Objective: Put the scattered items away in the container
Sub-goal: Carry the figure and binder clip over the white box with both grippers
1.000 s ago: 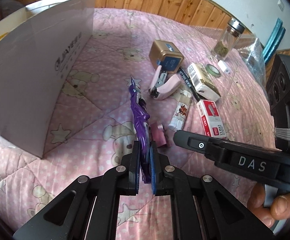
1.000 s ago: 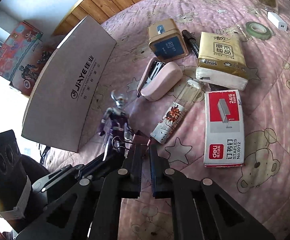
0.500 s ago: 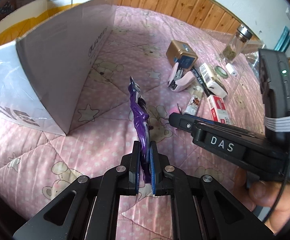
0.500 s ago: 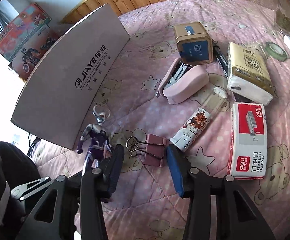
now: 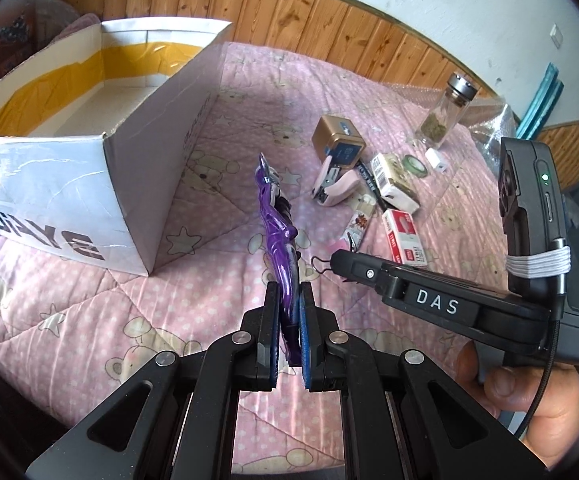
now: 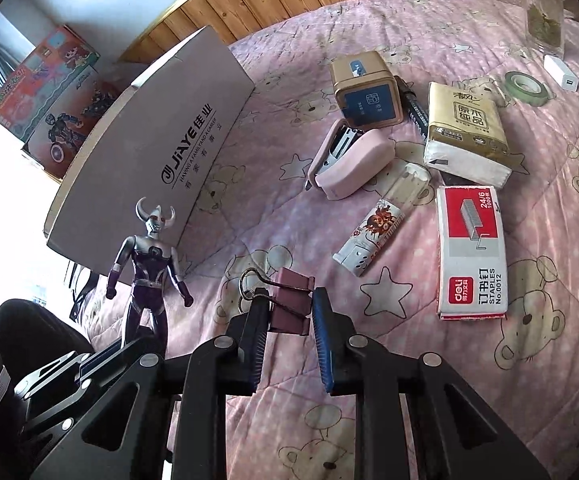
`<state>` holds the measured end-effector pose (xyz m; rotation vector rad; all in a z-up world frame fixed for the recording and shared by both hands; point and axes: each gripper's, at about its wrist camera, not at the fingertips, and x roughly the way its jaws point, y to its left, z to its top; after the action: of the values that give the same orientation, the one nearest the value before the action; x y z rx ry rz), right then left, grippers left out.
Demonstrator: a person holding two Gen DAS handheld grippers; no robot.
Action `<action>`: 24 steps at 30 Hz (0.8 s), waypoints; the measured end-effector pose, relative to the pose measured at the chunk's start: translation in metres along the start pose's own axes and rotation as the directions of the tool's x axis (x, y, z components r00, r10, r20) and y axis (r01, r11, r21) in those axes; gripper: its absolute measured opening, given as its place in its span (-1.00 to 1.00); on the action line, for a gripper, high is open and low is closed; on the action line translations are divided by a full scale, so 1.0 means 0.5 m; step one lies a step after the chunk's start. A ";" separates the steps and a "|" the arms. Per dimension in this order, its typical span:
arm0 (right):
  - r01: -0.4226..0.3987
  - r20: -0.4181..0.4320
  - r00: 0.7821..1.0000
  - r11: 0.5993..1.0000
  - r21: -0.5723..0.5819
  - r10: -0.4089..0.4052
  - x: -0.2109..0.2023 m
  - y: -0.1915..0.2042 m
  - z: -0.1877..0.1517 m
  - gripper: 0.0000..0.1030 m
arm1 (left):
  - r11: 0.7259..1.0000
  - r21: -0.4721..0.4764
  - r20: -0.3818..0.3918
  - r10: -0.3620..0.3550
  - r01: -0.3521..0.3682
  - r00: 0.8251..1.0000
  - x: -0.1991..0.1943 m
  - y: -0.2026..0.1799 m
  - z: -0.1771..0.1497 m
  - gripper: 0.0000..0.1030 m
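Note:
My left gripper is shut on the legs of a purple toy figure, held in the air beside the white cardboard box, whose open inside shows. In the right wrist view the figure hangs in front of the box's printed side. My right gripper is low over the pink quilt. Its jaws are closing on a pink binder clip, and both pads touch the clip's sides. The clip's wire handles stick out to the left.
On the quilt to the right lie a pink stapler, a gold tin, a tissue pack, a red staples box, a printed white case, a green tape roll, a white plug and a glass jar. Toy boxes stand beyond the box.
My left gripper rose with the figure and moved nearer the box, so the box's inside came into view. My right jaws opened, then narrowed around the binder clip.

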<state>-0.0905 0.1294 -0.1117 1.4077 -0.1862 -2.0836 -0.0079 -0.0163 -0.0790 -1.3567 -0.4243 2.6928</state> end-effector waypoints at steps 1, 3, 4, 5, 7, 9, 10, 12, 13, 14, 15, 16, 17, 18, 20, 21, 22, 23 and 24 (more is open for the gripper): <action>-0.005 0.003 1.000 1.000 -0.001 0.005 -0.006 0.003 -0.003 -0.55 | 1.000 0.000 0.003 -0.003 0.003 1.000 -0.004 -0.001 0.000 -0.84; -0.013 0.012 1.000 1.000 -0.006 0.013 -0.025 0.007 -0.013 -0.55 | 1.000 0.001 0.010 -0.009 0.009 1.000 -0.012 -0.002 -0.001 -0.84; -0.016 0.015 1.000 1.000 -0.009 0.016 -0.032 0.010 -0.016 -0.55 | 1.000 0.000 0.013 -0.012 0.012 1.000 -0.016 -0.002 -0.001 -0.84; -0.019 0.019 1.000 1.000 -0.012 0.019 -0.032 0.016 -0.019 -0.55 | 1.000 -0.001 0.014 -0.014 0.014 1.000 -0.020 -0.003 -0.001 -0.84; -0.022 0.027 0.999 1.000 -0.018 0.022 -0.040 0.024 -0.023 -0.55 | 1.000 -0.001 0.021 -0.019 0.019 1.000 -0.031 -0.004 -0.001 -0.84; -0.024 0.041 0.999 0.999 -0.026 0.025 -0.054 0.033 -0.027 -0.55 | 1.000 0.002 0.025 -0.020 0.020 0.999 -0.042 -0.006 -0.002 -0.84; -0.021 0.048 0.999 0.999 -0.035 0.023 -0.060 0.039 -0.030 -0.55 | 1.000 0.004 0.027 -0.021 0.021 0.999 -0.046 -0.006 -0.003 -0.84; -0.022 0.064 0.998 0.999 -0.047 0.025 -0.073 0.052 -0.034 -0.55 | 1.000 0.008 0.036 -0.027 0.027 0.999 -0.059 -0.009 -0.005 -0.84; -0.029 0.070 0.997 0.998 -0.050 0.032 -0.078 0.059 -0.037 -0.55 | 0.999 0.010 0.042 -0.032 0.031 0.999 -0.066 -0.010 -0.005 -0.84; -0.035 0.076 0.996 0.998 -0.051 0.039 -0.084 0.065 -0.040 -0.55 | 0.999 0.011 0.046 -0.036 0.035 0.998 -0.073 -0.009 -0.005 -0.84; -0.038 0.082 0.996 0.998 -0.055 0.042 -0.088 0.072 -0.044 -0.55 | 0.999 0.011 0.052 -0.040 0.039 0.998 -0.080 -0.009 -0.005 -0.84; -0.041 0.088 0.995 0.997 -0.058 0.046 -0.094 0.080 -0.049 -0.55 | 0.999 0.010 0.056 -0.044 0.043 0.997 -0.086 -0.007 -0.006 -0.84; -0.048 0.092 0.994 0.997 -0.060 0.053 -0.100 0.086 -0.054 -0.55 | 0.999 0.007 0.059 -0.048 0.048 0.997 -0.092 -0.005 -0.007 -0.84; -0.054 0.095 0.994 0.997 -0.062 0.059 -0.104 0.092 -0.058 -0.55 | 0.999 0.003 0.061 -0.051 0.051 0.997 -0.096 -0.003 -0.008 -0.84; -0.059 0.103 0.992 0.996 -0.071 0.066 -0.116 0.104 -0.068 -0.55 | 0.999 -0.001 0.066 -0.055 0.055 0.996 -0.107 0.001 -0.010 -0.84; -0.061 0.107 0.992 0.995 -0.075 0.069 -0.120 0.111 -0.070 -0.54 | 0.998 -0.002 0.068 -0.056 0.056 0.996 -0.112 0.003 -0.012 -0.84; -0.061 0.112 0.991 0.995 -0.081 0.070 -0.124 0.118 -0.071 -0.55 | 0.998 -0.003 0.070 -0.057 0.057 0.996 -0.116 0.005 -0.013 -0.84; -0.057 0.120 0.990 0.994 -0.089 0.067 -0.129 0.126 -0.071 -0.55 | 0.998 -0.006 0.072 -0.058 0.058 0.996 -0.122 0.006 -0.014 -0.84; -0.054 0.128 0.990 0.994 -0.098 0.067 -0.135 0.132 -0.071 -0.55 | 0.998 -0.007 0.076 -0.061 0.061 0.995 -0.129 0.008 -0.015 -0.84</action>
<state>-0.0157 0.1213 -0.0444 1.1961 -0.1787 -2.1074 0.0367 -0.0322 -0.0345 -1.2262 -0.4772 2.7024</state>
